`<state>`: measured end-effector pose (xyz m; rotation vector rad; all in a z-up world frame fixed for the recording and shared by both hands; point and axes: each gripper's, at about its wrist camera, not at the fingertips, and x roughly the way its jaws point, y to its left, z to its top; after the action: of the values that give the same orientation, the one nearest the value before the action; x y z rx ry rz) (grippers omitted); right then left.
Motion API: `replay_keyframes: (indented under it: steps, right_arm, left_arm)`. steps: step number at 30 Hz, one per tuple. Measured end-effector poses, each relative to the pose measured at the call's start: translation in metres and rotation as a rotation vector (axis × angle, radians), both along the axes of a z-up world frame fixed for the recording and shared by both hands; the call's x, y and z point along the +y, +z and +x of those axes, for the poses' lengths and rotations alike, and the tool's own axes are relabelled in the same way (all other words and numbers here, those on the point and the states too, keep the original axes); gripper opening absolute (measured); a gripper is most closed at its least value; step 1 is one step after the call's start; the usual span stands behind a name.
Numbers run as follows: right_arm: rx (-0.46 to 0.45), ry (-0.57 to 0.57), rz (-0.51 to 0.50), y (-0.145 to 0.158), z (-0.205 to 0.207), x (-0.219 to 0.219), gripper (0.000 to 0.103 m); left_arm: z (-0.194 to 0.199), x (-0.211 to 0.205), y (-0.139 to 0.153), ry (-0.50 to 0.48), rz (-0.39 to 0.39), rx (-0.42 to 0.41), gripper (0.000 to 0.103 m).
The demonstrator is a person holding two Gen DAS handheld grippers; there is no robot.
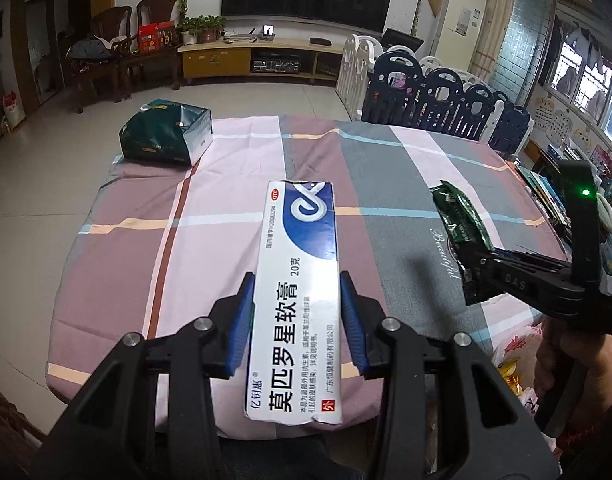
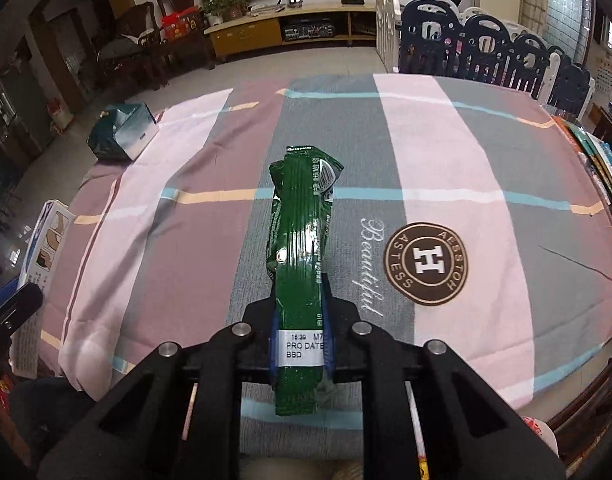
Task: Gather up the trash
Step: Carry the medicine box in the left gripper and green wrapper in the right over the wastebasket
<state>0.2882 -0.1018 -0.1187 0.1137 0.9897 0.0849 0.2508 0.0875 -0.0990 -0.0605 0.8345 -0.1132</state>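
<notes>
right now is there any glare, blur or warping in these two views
Left wrist view: strong fisheye bending at the edges, bright window glare at far right, the ointment box sharp between the left gripper's pads. Right wrist view: same warping, dark corners, small shiny highlights on the green wrapper clamped in the right gripper; its printed date label reads clearly.

Both cameras look forward and down along their grippers, close above the table (image 1: 234, 184). Both views share its checked cloth, the far bag (image 2: 122, 132) and the room behind.
</notes>
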Motion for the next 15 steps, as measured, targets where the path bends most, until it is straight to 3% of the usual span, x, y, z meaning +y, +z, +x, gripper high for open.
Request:
replay_keyframes:
  steps: [7, 15]
  right_arm:
    - [-0.126, -0.040, 0.050, 0.064, -0.069, -0.039, 0.017]
    - [-0.216, -0.109, 0.021, 0.116, -0.171, -0.083, 0.017]
  left_arm:
    - [-0.035, -0.029, 0.037, -0.065, -0.019, -0.086, 0.042]
    - [-0.091, -0.091, 0.079, -0.190, -0.036, -0.163, 0.042]
